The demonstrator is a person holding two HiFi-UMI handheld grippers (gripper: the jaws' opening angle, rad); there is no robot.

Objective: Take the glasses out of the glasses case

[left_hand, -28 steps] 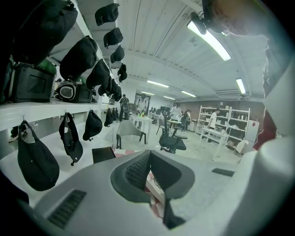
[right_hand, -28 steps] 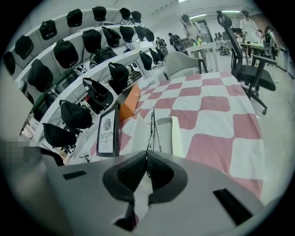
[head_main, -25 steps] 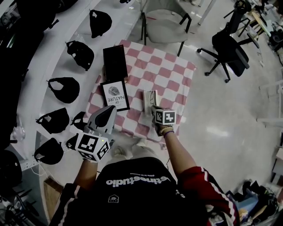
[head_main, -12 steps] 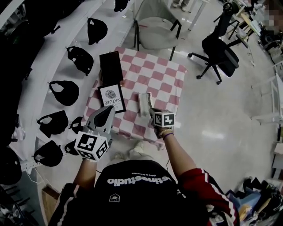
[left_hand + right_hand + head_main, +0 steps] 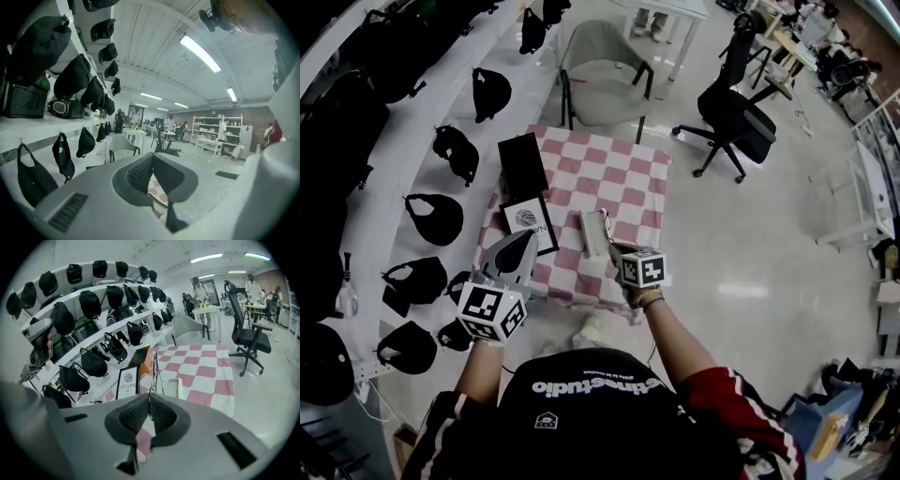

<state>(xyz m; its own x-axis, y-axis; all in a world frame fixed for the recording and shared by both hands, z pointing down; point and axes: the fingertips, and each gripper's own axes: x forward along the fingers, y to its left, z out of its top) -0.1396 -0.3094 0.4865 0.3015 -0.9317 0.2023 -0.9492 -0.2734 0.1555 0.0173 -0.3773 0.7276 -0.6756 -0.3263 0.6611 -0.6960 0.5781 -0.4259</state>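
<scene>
My right gripper (image 5: 149,398) is shut on the thin wire glasses (image 5: 154,373), which stick up from between its pads above the checkered cloth. In the head view this gripper (image 5: 617,251) hangs over the near end of the open white glasses case (image 5: 593,232); the case (image 5: 171,387) lies just beyond the jaws. My left gripper (image 5: 515,253) hovers at the table's near left corner, shut and holding nothing. Its own view shows the pads (image 5: 137,172) meeting, with a bit of cloth below.
A pink and white checkered cloth (image 5: 619,169) covers the small table. A black box (image 5: 523,161) and a framed card (image 5: 528,223) lie at its left. Shelves of black caps (image 5: 436,217) curve along the left. A grey chair (image 5: 605,70) and a black office chair (image 5: 736,117) stand beyond.
Both grippers have risen. The right one has come up and toward me off the case with the glasses in its jaws; the table looks smaller and farther below.
</scene>
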